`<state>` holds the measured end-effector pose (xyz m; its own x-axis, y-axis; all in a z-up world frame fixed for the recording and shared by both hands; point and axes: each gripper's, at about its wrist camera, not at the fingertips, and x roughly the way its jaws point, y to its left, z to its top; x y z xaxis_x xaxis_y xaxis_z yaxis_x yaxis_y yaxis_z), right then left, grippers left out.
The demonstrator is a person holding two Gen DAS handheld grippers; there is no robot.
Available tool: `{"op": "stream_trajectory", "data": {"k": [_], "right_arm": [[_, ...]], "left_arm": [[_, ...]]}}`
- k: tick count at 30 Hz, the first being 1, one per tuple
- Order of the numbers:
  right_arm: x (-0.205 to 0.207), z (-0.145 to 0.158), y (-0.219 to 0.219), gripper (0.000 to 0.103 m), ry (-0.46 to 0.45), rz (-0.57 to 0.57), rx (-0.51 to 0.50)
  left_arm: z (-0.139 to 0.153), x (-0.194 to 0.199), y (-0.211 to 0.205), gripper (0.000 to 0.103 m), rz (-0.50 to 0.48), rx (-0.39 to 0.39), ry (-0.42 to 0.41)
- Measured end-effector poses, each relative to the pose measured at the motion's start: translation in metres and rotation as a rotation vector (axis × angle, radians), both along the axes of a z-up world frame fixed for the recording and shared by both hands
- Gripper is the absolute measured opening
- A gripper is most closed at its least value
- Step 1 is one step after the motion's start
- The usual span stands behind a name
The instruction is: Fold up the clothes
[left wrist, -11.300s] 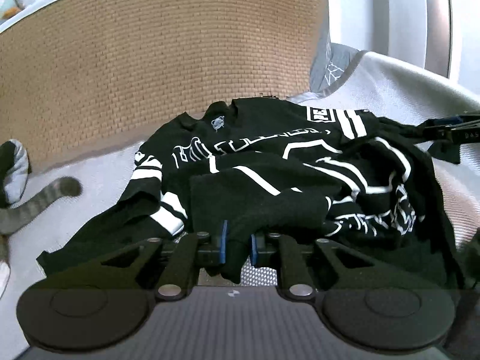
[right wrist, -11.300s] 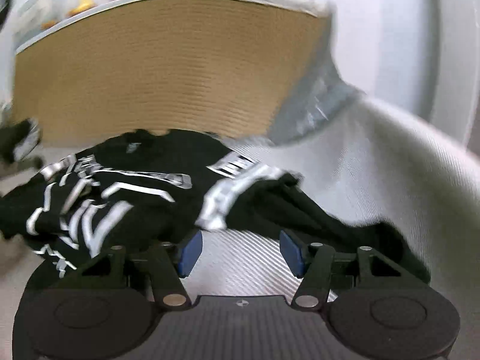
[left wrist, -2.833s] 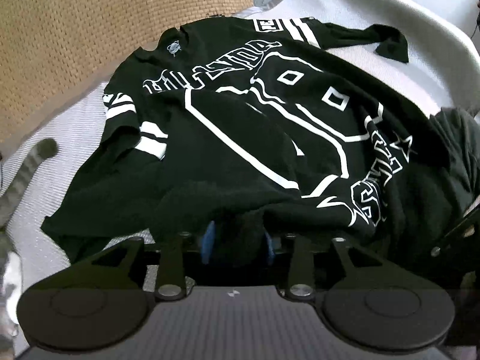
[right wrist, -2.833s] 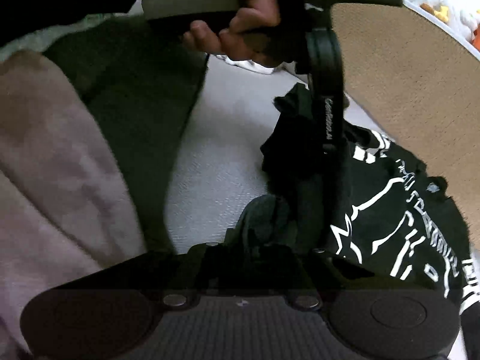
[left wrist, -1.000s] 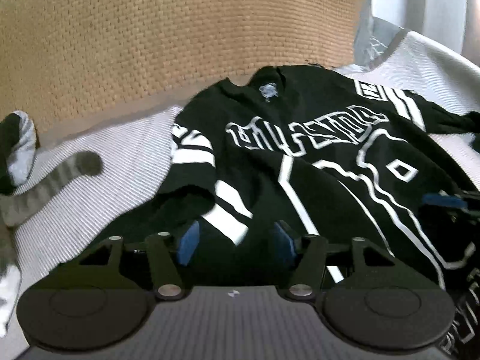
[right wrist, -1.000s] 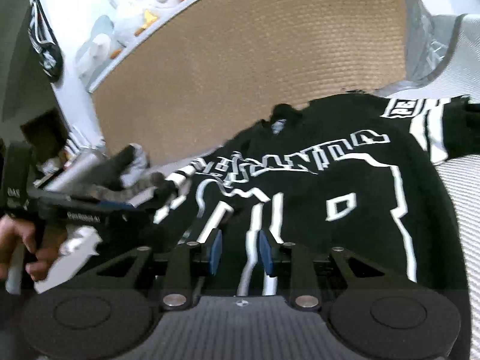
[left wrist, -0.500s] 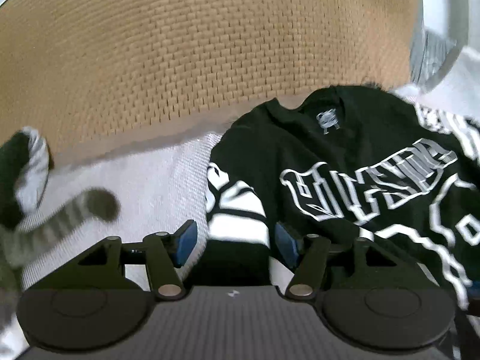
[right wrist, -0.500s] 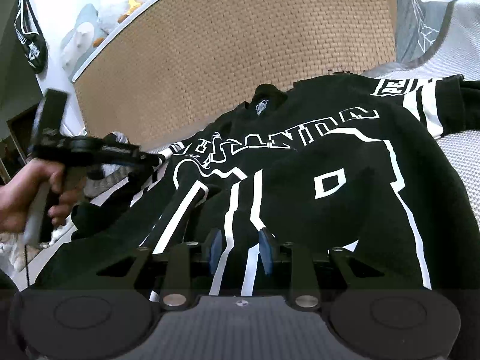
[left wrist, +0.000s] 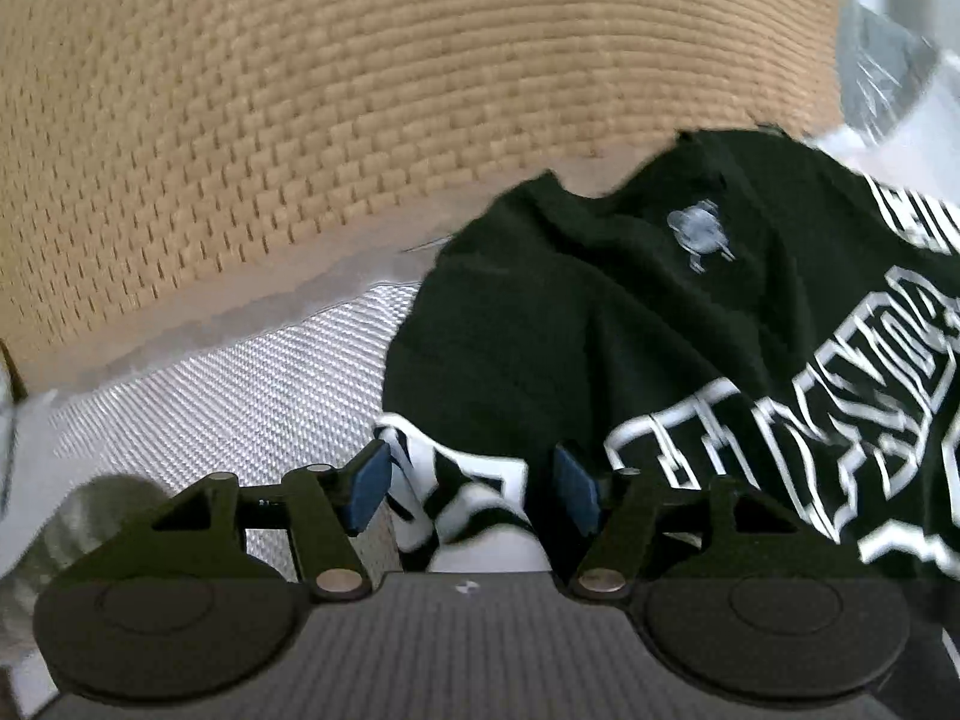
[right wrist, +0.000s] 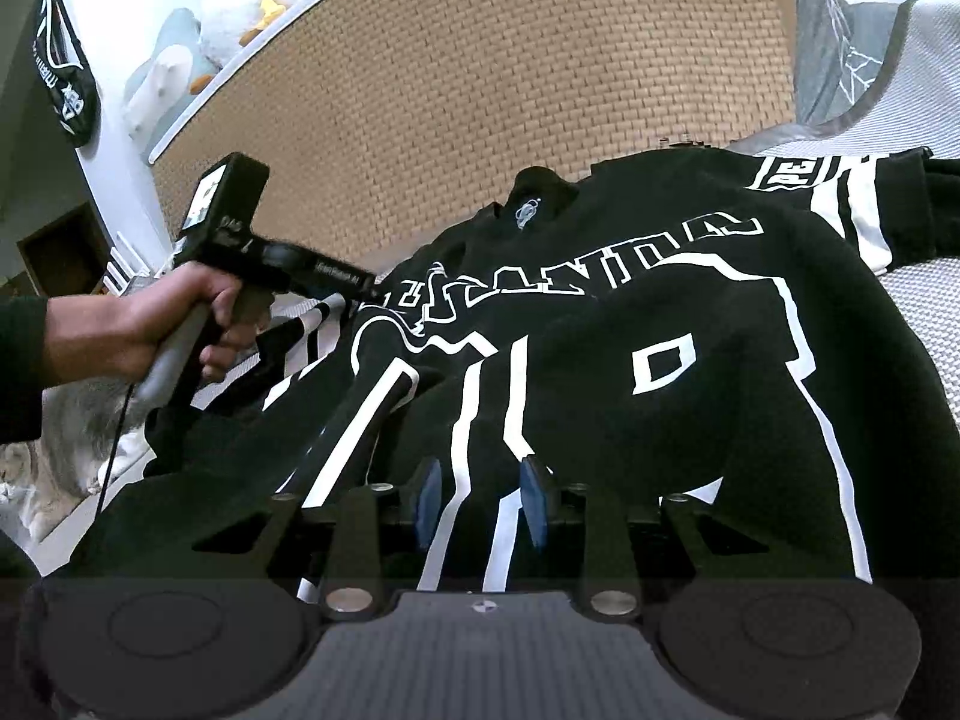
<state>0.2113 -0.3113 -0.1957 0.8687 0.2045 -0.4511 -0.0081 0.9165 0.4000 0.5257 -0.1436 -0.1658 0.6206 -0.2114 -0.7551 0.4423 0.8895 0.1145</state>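
Black jersey spread flat on grey bedding, collar toward woven headboard. Right gripper low over it, jaws apart (white stripe between). Hand gripping left gripper at sleeve.

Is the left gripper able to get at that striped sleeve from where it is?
Probably yes. The left gripper stands open right over the striped sleeve, which lies between its blue pads, and nothing covers it there.

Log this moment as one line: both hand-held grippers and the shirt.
left hand-held gripper: open, jaws just widening over striped sleeve | right hand-held gripper: open over black jersey | jersey: spread flat, unfolded
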Motion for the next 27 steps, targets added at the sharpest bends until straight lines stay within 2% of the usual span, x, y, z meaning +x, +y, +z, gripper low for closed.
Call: {"op": "stream_trajectory", "data": {"k": [5,6,9,11,12,13,14,18,21,22,27], "right_arm": [[0.000,-0.001,0.000,0.036,-0.003,0.004,0.001],[0.000,-0.001,0.000,0.036,-0.003,0.004,0.002],[0.000,-0.002,0.000,0.036,-0.005,0.006,0.002],[0.000,-0.002,0.000,0.037,-0.006,0.006,0.003],[0.000,-0.002,0.001,0.037,-0.007,0.007,0.003],[0.000,-0.002,0.001,0.038,-0.007,0.008,0.004],[0.000,-0.002,0.001,0.038,-0.008,0.008,0.005],[0.000,-0.003,0.002,0.038,-0.010,0.009,0.004],[0.000,-0.002,0.003,0.038,-0.009,0.007,0.005],[0.000,-0.002,0.003,0.038,-0.009,0.007,0.005],[-0.004,0.006,0.008,0.038,-0.027,-0.010,-0.040]], "left_arm": [[-0.004,0.028,0.003,0.061,0.043,-0.070,0.066],[-0.005,0.032,0.003,0.058,0.047,-0.082,0.079],[-0.005,0.040,0.003,0.057,0.046,-0.113,0.077],[-0.005,0.043,0.005,0.052,0.045,-0.151,0.072],[-0.005,0.044,0.005,0.047,0.041,-0.162,0.065],[-0.005,0.043,0.005,0.037,0.035,-0.163,0.056],[-0.005,0.042,0.004,0.034,0.029,-0.165,0.046],[-0.004,0.038,0.001,0.009,0.004,-0.117,-0.021],[0.003,0.028,0.002,0.007,0.031,-0.051,-0.147],[0.005,0.028,0.004,0.007,0.051,-0.042,-0.166],[0.008,0.036,0.015,0.007,0.125,-0.003,-0.170]]}}
